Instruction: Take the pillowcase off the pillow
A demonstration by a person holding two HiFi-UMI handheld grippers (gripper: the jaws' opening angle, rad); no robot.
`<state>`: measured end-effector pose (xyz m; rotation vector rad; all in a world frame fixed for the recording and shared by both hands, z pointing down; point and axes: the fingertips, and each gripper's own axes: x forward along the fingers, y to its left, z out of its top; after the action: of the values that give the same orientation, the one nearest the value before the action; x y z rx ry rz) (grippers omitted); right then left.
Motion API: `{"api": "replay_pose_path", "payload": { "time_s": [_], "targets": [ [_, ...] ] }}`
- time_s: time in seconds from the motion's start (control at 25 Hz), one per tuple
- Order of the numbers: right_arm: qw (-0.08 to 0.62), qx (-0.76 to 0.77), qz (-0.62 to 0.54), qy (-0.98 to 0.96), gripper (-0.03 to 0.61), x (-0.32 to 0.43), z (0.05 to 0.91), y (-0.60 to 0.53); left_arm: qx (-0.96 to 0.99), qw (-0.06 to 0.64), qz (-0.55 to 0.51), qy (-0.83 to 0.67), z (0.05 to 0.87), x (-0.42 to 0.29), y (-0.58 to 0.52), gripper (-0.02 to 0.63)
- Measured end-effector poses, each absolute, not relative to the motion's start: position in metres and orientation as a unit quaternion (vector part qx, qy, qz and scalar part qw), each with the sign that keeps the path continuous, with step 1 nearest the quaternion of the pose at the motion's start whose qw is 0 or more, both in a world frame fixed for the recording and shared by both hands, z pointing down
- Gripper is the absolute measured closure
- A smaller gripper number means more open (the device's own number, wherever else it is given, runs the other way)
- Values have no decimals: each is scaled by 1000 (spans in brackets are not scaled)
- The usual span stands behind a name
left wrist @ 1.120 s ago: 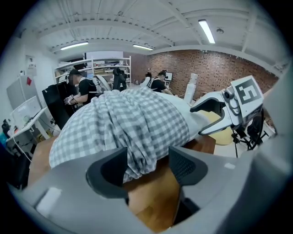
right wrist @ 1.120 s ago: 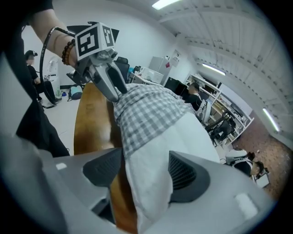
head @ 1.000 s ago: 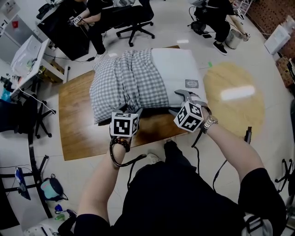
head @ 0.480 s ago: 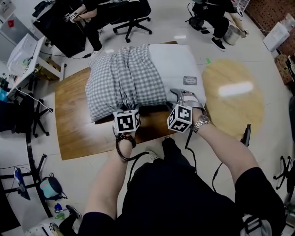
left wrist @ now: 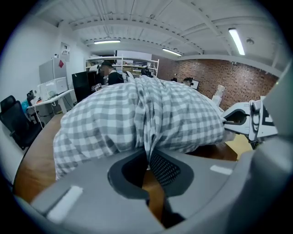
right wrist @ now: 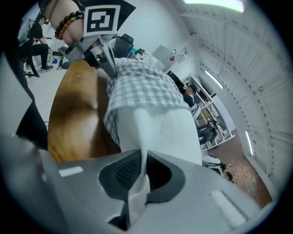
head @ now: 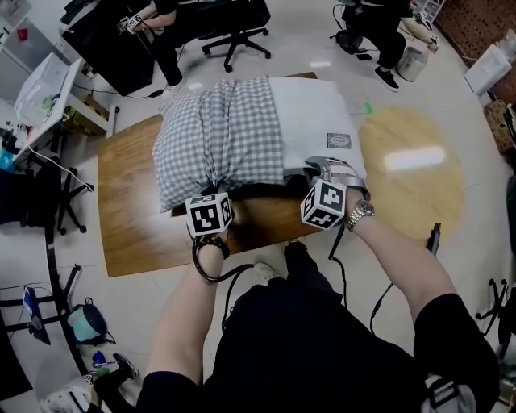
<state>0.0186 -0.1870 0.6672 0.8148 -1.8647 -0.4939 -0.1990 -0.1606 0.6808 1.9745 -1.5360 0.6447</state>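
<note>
A pillow lies on the brown wooden table. Its left part is inside a grey-and-white checked pillowcase, and its bare white right end sticks out. My left gripper is at the pillow's near edge. Its jaws have just been closing and are now shut on a bunched fold of the checked pillowcase. My right gripper is at the near right corner. Its jaws have also just been closing, pinching a fold of the white pillow fabric. In the right gripper view, the left gripper bites the checked cloth.
A round light-wood table adjoins the brown one on the right. Beyond the pillow stands a black office chair with seated people nearby. A white desk and cables are at the left. The brown tabletop is bare left of the pillow.
Both grippers have moved in a little at the pillow's near edge and sunk slightly. The pillow and pillowcase lie much as before.
</note>
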Motion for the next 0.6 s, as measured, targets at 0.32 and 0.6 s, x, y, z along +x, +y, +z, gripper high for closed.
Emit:
{"api": "replay_pose_path", "payload": {
  "time_s": [0.32, 0.6],
  "targets": [
    [498, 343, -213, -768, 563, 35, 658, -188, 718, 285, 218, -596, 670, -237, -159, 594],
    [497, 346, -210, -768, 563, 56, 658, -184, 706, 288, 205, -614, 670, -260, -155, 594]
  ]
}}
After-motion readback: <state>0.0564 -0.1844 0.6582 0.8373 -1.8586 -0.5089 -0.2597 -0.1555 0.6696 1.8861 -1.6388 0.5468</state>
